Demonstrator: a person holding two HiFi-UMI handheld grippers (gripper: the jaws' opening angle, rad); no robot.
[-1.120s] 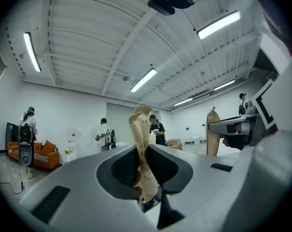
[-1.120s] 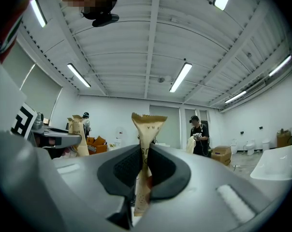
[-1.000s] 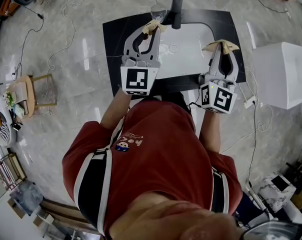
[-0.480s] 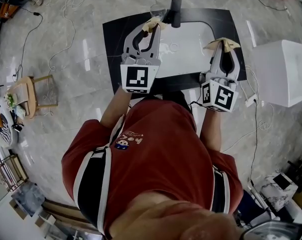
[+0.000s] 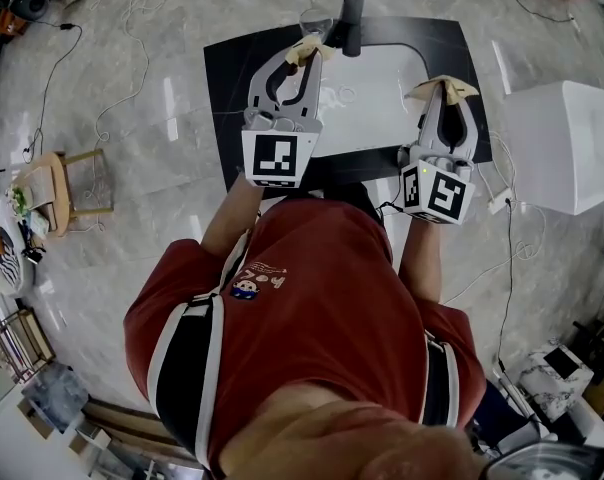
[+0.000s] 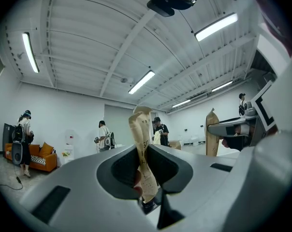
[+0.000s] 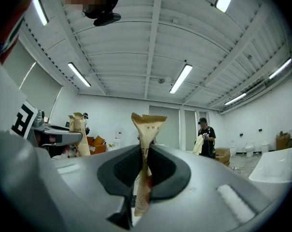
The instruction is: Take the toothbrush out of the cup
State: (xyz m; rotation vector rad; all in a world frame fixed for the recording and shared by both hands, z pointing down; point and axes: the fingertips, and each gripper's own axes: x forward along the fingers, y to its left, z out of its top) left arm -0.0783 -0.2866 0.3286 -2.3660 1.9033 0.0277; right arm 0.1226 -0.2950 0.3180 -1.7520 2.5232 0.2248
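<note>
A clear cup (image 5: 317, 20) stands at the far edge of the black counter (image 5: 232, 88), beside a dark upright cylinder (image 5: 353, 13). I cannot make out a toothbrush in it. My left gripper (image 5: 310, 53) is held just short of the cup, its tan-taped fingertips pressed together with nothing between them. My right gripper (image 5: 442, 90) hovers over the right side of the white basin (image 5: 377, 103), also shut and empty. In the left gripper view the left gripper (image 6: 142, 144) points level into the room; the right gripper (image 7: 147, 149) does likewise. The cup is outside both gripper views.
A white box (image 5: 567, 148) stands right of the counter and a wooden stool (image 5: 67, 183) at the left. Cables trail over the marble floor (image 5: 132, 88). Far off in the hall there are people (image 6: 103, 134) and an orange sofa (image 6: 39, 158).
</note>
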